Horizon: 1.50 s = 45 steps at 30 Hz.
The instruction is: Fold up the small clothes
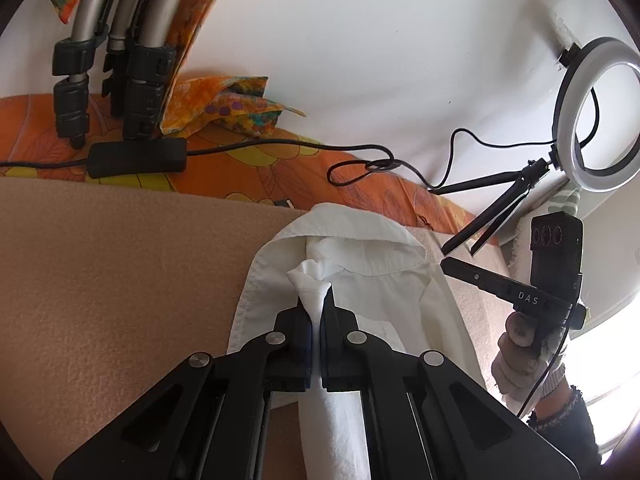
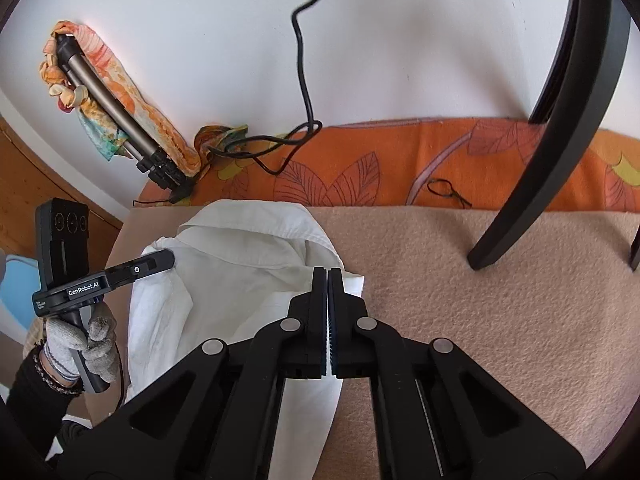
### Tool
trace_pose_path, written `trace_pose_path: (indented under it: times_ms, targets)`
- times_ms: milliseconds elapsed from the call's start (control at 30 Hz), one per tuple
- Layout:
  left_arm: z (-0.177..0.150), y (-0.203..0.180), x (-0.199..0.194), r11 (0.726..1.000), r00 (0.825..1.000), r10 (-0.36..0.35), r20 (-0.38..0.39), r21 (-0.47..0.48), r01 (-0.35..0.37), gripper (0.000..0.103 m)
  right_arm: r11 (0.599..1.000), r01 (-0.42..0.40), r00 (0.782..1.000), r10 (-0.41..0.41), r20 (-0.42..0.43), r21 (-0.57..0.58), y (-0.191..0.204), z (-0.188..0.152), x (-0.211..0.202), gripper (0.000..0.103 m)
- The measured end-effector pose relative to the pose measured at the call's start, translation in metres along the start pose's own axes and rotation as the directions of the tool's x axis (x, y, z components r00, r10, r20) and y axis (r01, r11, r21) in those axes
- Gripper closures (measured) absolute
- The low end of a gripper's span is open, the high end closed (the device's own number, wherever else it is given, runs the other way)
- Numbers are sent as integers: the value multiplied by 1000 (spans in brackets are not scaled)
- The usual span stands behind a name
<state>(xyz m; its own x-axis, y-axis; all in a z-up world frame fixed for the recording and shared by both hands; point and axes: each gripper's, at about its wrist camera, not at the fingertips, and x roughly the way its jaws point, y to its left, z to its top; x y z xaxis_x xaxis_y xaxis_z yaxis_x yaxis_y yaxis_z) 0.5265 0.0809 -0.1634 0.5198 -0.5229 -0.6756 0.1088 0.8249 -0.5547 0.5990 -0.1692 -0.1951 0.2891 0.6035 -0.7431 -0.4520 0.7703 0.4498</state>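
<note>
One white shirt [image 2: 240, 264] is lying collar-up on the beige blanket [image 2: 480, 300], and both grippers are pinching it for a fold. The left gripper [image 1: 316, 300] is clamping a bunched ridge of cloth at the shirt's nine o'clock side; the right gripper [image 2: 327, 276] is closing tight on the edge at its three o'clock side. The step looks like gathering the sides; next, both edges probably need lifting and carrying across together. Beyond, at twelve o'clock, one orange cloth [image 2: 400, 160], one ring light [image 1: 596, 116] and one folded tripod [image 2: 120, 120] are sitting.

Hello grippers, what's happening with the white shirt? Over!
Left gripper shut on white shirt. Right gripper shut on its edge. Nothing blocking on beige blanket.
</note>
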Motion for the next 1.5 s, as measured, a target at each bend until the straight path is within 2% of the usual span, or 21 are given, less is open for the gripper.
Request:
trace_pose_path:
  times_ms: [133,200,233,333,367,500,533,633,700,800,867,1200,1367,1500]
  targets:
    - [3,-9,-10,998,1000,24,6,54,-24,102,1000,-14,999,14,43,-1,2,6,-24,102]
    - [4,-13,-8,998,1000,30,2,59,-30,102,1000,6,999,-7,36,10,0,6,-25,100]
    - [4,-13,-7,998,999,32,1,58,-32,102,1000,3,1000,-3,15,28,-3,5,-23,95]
    - [4,-11,-2,998,999,41,-4,50,-41,102,999,20,1000,-20,-14,47,-10,-2,-12,67]
    - [3,-10,-1,998,999,50,-8,51,-49,102,999,12,1000,-11,-20,46,-13,-5,-9,66]
    - [1,-6,9,996,997,71,-22,63,-69,102,1000,11,1000,-10,-20,23,-16,-15,4,67]
    - [0,-3,11,996,997,70,-28,58,-68,102,1000,16,1000,-16,-2,23,-18,-15,4,71]
    - [0,4,21,998,997,55,-49,31,-54,102,999,9,1000,-9,14,50,-27,-14,6,97]
    - [1,2,22,998,998,55,-40,38,-54,102,998,-7,1000,6,14,58,-30,-15,6,98]
    - [1,-5,19,996,998,64,-27,68,-62,102,999,52,998,-52,26,12,-20,-13,1,100]
    - [3,-7,11,997,999,45,-11,64,-45,102,998,64,998,-64,30,-10,-15,-10,-7,100]
    - [2,-59,-52,982,997,-9,73,188,-5,102,992,92,990,-82,114,-89,24,-2,-92,100]
    - [-17,-84,-92,971,994,-24,103,238,-1,102,989,103,983,-84,163,-108,60,-20,-137,100]
    - [-40,-98,-123,964,992,-22,125,264,-12,102,986,123,976,-100,193,-116,87,-50,-173,100]
